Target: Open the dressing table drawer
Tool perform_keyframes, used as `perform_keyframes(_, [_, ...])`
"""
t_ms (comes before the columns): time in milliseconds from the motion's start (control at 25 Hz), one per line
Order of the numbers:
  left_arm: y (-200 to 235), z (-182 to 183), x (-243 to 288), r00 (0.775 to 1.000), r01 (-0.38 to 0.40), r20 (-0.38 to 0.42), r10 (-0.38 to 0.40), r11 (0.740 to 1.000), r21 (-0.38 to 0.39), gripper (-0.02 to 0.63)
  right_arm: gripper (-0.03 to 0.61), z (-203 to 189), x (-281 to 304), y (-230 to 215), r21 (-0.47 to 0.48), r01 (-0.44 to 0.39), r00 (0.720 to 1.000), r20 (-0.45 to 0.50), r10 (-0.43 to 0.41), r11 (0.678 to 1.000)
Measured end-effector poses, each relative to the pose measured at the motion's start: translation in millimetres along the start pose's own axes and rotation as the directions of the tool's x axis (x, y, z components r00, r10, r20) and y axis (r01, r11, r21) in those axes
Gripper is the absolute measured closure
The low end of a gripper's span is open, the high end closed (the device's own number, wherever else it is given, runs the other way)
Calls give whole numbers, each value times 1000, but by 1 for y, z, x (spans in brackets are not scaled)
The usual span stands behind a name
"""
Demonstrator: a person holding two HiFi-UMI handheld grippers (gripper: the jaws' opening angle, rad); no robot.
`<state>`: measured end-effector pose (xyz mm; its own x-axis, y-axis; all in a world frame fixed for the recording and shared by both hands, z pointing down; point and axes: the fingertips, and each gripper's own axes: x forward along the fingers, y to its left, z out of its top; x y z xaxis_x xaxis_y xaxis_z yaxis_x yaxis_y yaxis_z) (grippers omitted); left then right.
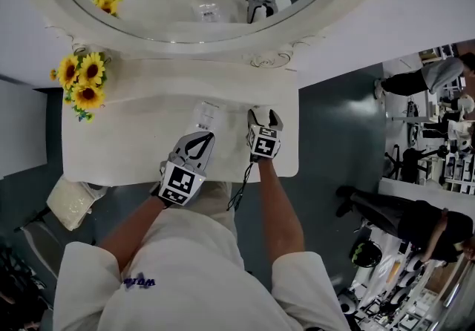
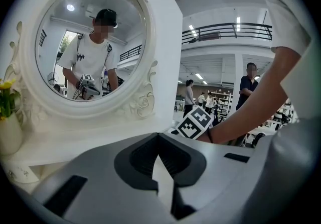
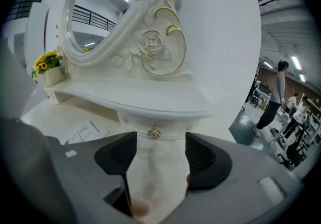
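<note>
A: Right gripper (image 3: 160, 145) jaws apart, nothing in them. The drawer (image 3: 175, 128) knob (image 3: 154, 132) sits just ahead, in line with the gap. Left gripper (image 2: 158, 142) jaws together.

B: We ease forward, centre the knob, pinch firmly, then pull straight back.

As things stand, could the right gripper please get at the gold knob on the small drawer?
Probably yes: the right gripper's jaws stand apart, pointing at the gold knob, with only bare tabletop between them and it.

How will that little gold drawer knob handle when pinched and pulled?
Probably slippery: the knob looks small, shiny, metallic. Likely rigid, so it shouldn't bend. The drawer looks shallow, so it should pull lightly.
</note>
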<state>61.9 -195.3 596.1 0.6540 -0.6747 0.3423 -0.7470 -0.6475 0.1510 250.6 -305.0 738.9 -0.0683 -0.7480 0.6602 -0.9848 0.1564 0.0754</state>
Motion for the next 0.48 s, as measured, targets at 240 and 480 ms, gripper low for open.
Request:
perform_keyframes(240, [-2, -6, 0, 1000, 3, -18, -3, 1000, -1, 606, 290, 0, 9, 4, 0, -3, 1000, -6, 3, 1000])
perform_keyframes(480, [-7, -11, -1, 999, 10, -31, -10, 1000, -6, 606, 344, 1, 17, 8, -13, 1, 1000, -18, -1, 1000])
